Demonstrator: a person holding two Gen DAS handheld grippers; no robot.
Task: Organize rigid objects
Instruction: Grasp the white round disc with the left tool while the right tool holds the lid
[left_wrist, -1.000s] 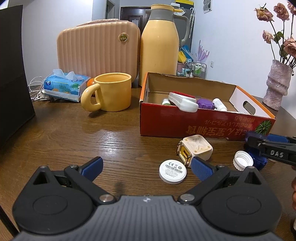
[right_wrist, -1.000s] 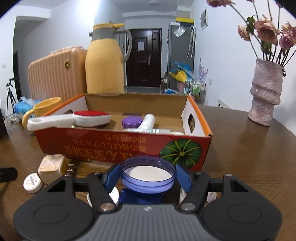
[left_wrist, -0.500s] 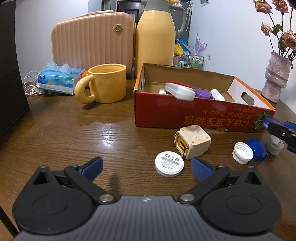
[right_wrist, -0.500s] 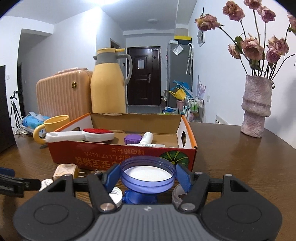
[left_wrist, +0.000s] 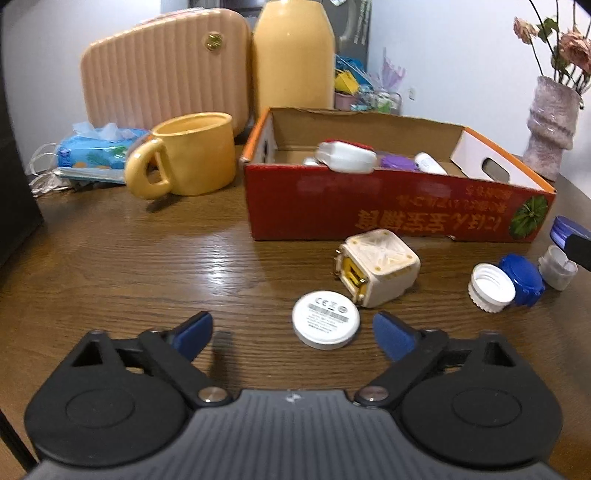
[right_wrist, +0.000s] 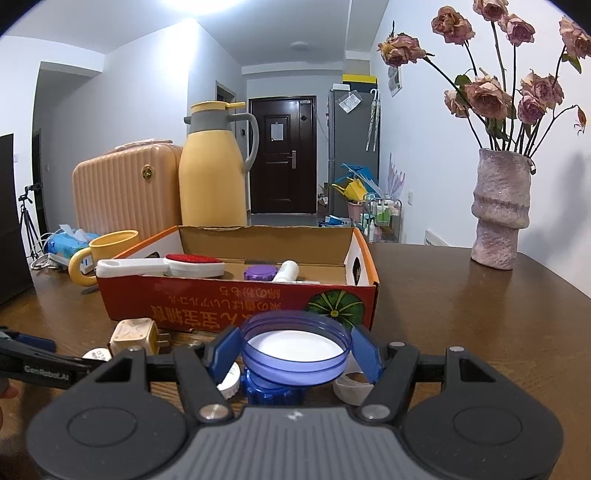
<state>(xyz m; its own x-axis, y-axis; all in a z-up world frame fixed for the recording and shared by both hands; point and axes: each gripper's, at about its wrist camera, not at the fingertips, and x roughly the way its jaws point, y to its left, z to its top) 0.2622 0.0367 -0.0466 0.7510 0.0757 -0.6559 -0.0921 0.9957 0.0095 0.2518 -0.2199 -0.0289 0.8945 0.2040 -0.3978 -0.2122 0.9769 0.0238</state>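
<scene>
Lifting your right tool (right_wrist: 295, 356), clenched on the purple lid (right_wrist: 294, 347), higher | left tool (left_wrist: 291, 328) released | three caps (left_wrist: 491, 282) on surface (left_wrist: 147, 266)

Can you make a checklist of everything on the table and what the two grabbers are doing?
Surface: brown wooden table, shiny.
Job's things: red box holds a brush, purple cap and white bottle. In front lie a charger, white disc, white cap, blue cap.
Clutter: yellow mug, tissues, thermos, pink case, vase of dried roses.
Grippers: left gripper open, holding nothing; right gripper shut on blue lid.
Cables: white cords beside the tissues.
Surroundings: dark door, hallway shelves.
</scene>
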